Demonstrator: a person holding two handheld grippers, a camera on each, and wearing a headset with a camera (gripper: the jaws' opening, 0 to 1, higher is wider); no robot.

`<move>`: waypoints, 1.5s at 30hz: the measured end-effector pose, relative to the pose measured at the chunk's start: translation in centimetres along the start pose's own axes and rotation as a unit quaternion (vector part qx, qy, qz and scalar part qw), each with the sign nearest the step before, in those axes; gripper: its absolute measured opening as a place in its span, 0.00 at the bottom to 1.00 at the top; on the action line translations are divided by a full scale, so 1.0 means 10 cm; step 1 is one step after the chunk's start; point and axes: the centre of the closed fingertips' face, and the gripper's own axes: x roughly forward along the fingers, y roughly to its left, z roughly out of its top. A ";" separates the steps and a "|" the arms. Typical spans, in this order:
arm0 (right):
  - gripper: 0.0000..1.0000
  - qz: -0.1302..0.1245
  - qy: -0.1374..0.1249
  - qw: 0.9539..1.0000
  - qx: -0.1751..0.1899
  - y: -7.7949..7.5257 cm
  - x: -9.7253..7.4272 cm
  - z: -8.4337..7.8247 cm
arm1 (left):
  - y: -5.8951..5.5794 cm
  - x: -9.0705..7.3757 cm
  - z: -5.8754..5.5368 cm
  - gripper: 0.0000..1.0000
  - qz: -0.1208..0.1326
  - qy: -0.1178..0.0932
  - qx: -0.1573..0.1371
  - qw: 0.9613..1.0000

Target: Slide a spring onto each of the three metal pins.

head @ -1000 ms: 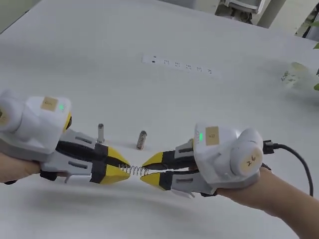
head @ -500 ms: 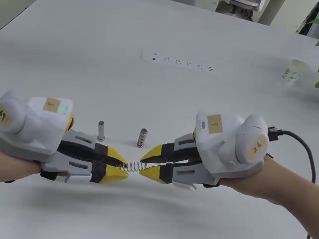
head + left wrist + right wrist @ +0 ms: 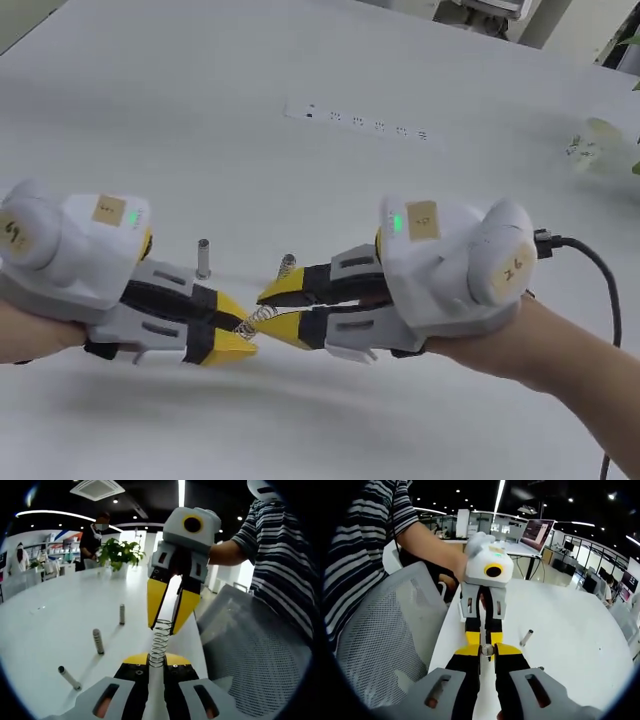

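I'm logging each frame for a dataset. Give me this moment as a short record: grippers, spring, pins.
left gripper: tongs shut on one end of the spring
right gripper: tongs closed around the spring's other end
spring: spans the gap between both grippers, above the table
pin with spring: one, middle of the row
bare pin: one, nearest the left gripper
third pin: too small to tell whether it carries a spring

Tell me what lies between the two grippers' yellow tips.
A small coiled metal spring bridges the left gripper and the right gripper, clearest in the left gripper view.
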 end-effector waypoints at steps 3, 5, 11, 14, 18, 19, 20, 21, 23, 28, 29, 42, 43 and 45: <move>0.07 0.000 -0.004 1.000 -0.005 0.01 0.03 0.04 | -0.01 0.00 0.01 0.02 -0.001 0.000 0.001 1.000; 0.07 -0.001 -0.005 1.000 -0.011 0.00 0.05 0.06 | 0.00 0.00 0.01 0.02 0.000 0.001 0.001 1.000; 0.07 -0.006 -0.011 1.000 -0.026 0.02 0.10 0.09 | 0.00 0.00 0.00 0.02 0.003 0.006 0.005 1.000; 0.07 -0.008 -0.013 0.999 -0.033 0.01 0.11 0.10 | 0.01 0.00 0.00 0.02 0.003 0.007 0.004 1.000; 0.07 -0.011 -0.019 0.999 -0.033 0.00 0.13 0.12 | 0.02 -0.01 0.01 0.02 0.004 0.006 -0.001 1.000; 0.07 -0.012 -0.022 0.999 -0.030 0.00 0.14 0.14 | 0.02 -0.01 0.01 0.02 0.004 0.005 -0.001 1.000; 0.07 -0.012 -0.022 0.999 -0.032 0.00 0.15 0.14 | 0.02 -0.02 0.01 0.02 0.004 0.006 0.000 1.000; 0.07 -0.012 -0.016 0.999 -0.043 0.01 0.16 0.14 | 0.03 -0.02 0.00 0.02 0.005 0.008 0.001 1.000; 0.07 -0.011 -0.014 0.999 -0.045 0.01 0.16 0.14 | 0.04 -0.04 -0.02 0.02 0.008 0.009 -0.001 1.000; 0.07 -0.009 -0.011 0.999 -0.048 -0.02 0.16 0.15 | 0.06 -0.07 -0.02 0.03 0.015 0.007 -0.008 1.000; 0.07 -0.009 -0.011 0.999 -0.050 -0.02 0.16 0.16 | 0.07 -0.07 -0.02 0.03 0.016 0.007 -0.008 1.000; 0.07 -0.007 0.001 0.998 -0.064 -0.03 0.15 0.14 | 0.09 -0.08 0.01 0.11 0.025 0.000 -0.023 0.999; 0.07 -0.007 0.000 0.998 -0.064 -0.03 0.15 0.14 | 0.09 -0.08 0.00 0.12 0.026 0.001 -0.024 0.999; 0.07 -0.009 0.000 0.998 -0.064 -0.04 0.15 0.15 | 0.09 -0.08 0.00 0.13 0.026 0.001 -0.027 0.999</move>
